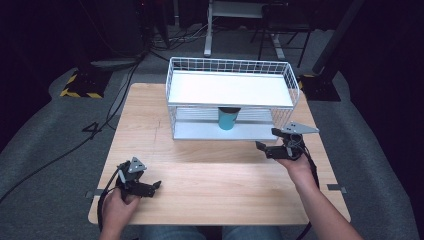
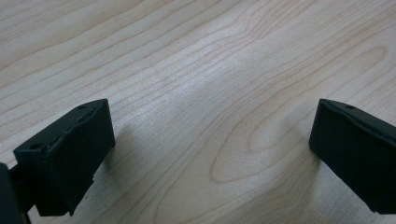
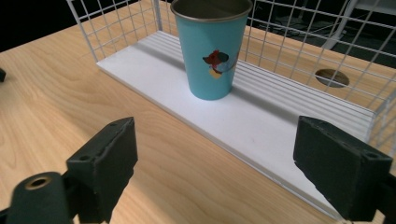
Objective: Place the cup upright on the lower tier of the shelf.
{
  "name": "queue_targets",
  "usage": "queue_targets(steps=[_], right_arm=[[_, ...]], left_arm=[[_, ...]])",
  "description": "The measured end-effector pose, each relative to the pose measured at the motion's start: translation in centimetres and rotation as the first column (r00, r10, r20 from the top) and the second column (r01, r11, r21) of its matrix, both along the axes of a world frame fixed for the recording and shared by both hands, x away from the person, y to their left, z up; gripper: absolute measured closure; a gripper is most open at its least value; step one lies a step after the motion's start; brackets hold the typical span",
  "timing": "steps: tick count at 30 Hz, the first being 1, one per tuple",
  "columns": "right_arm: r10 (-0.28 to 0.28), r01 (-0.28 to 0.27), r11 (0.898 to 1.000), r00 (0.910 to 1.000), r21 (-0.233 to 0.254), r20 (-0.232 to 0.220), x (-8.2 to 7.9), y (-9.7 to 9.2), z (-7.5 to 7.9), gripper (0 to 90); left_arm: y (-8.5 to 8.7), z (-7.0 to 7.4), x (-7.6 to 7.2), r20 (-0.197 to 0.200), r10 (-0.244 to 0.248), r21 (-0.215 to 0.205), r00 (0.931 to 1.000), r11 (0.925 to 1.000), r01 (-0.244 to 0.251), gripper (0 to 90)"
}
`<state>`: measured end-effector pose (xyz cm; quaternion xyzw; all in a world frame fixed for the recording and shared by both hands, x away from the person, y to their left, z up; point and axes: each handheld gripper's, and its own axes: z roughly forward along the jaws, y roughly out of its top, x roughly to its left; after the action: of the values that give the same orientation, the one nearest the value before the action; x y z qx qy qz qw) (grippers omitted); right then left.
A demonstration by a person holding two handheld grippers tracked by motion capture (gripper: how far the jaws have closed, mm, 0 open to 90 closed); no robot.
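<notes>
A teal cup (image 1: pixel 227 119) with a small picture on its side (image 3: pixel 211 49) stands upright on the lower shelf of a white wire rack (image 1: pixel 230 131). My right gripper (image 1: pixel 265 148) is open in front of the rack's right end, apart from the cup, its wide-apart jaws framing the shelf's front edge (image 3: pixel 224 140). My left gripper (image 1: pixel 152 187) is open low over the wooden table (image 2: pixel 205 84) near its front left, with nothing between its jaws.
The rack's upper shelf (image 1: pixel 227 89) is a white board ringed by a wire rim. A round hole (image 3: pixel 331 77) in the tabletop lies behind the rack. Cables and a desk frame (image 1: pixel 210 30) are on the floor beyond the table.
</notes>
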<state>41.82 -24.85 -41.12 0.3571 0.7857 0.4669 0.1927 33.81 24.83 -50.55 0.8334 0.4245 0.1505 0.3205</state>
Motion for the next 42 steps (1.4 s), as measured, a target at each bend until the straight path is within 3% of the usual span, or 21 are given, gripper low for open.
queue_targets(steps=[8, 16, 22, 25, 28, 31, 35, 42], right_arm=[[0.037, -0.037, 0.998, 0.9993, -0.046, 0.000, -2.2, -2.5, 0.6, 15.2], [0.052, -0.052, 0.999, 0.9987, -0.009, -0.005, -4.5, -4.5, 0.5, 15.5], [0.058, -0.057, 0.998, 0.9972, 0.018, -0.048, -6.4, -6.0, -1.1, 15.7], [0.048, -0.048, 0.999, 0.9979, -0.004, -0.044, -7.3, -6.6, -2.2, 15.8], [0.041, -0.041, 0.999, 0.9983, 0.004, -0.042, -8.1, -7.1, -3.5, 15.7], [0.017, -0.018, 0.999, 0.9990, -0.029, -0.041, -8.6, -7.8, -4.6, 15.7], [-0.012, 0.009, 0.999, 0.9980, -0.036, -0.063, -8.9, -8.3, -6.0, 15.7], [-0.005, -0.009, 0.993, 0.9923, -0.115, -0.124, -8.6, -7.7, -8.0, 15.7]], left_arm=[[0.0, 0.0, 0.1, -0.001, 0.000, -0.001, 1.0000, 1.0000, 0.000, 0.6], [-0.1, 0.0, 0.0, 0.003, 0.005, -0.001, 1.0000, 1.0000, -0.005, 0.7], [-0.1, 0.0, 0.0, 0.002, 0.007, -0.003, 1.0000, 1.0000, -0.007, 0.6], [-0.1, 0.0, 0.0, 0.001, 0.007, -0.003, 1.0000, 1.0000, -0.007, 0.6], [-0.1, 0.0, 0.0, 0.002, 0.007, -0.002, 1.0000, 1.0000, -0.007, 0.6], [-0.1, 0.0, 0.0, 0.002, 0.006, -0.001, 1.0000, 1.0000, -0.006, 0.6], [-0.1, 0.0, 0.0, 0.003, 0.005, -0.001, 1.0000, 1.0000, -0.005, 0.6], [-0.1, 0.0, 0.1, 0.004, 0.000, 0.002, 1.0000, 1.0000, 0.000, 0.6]])
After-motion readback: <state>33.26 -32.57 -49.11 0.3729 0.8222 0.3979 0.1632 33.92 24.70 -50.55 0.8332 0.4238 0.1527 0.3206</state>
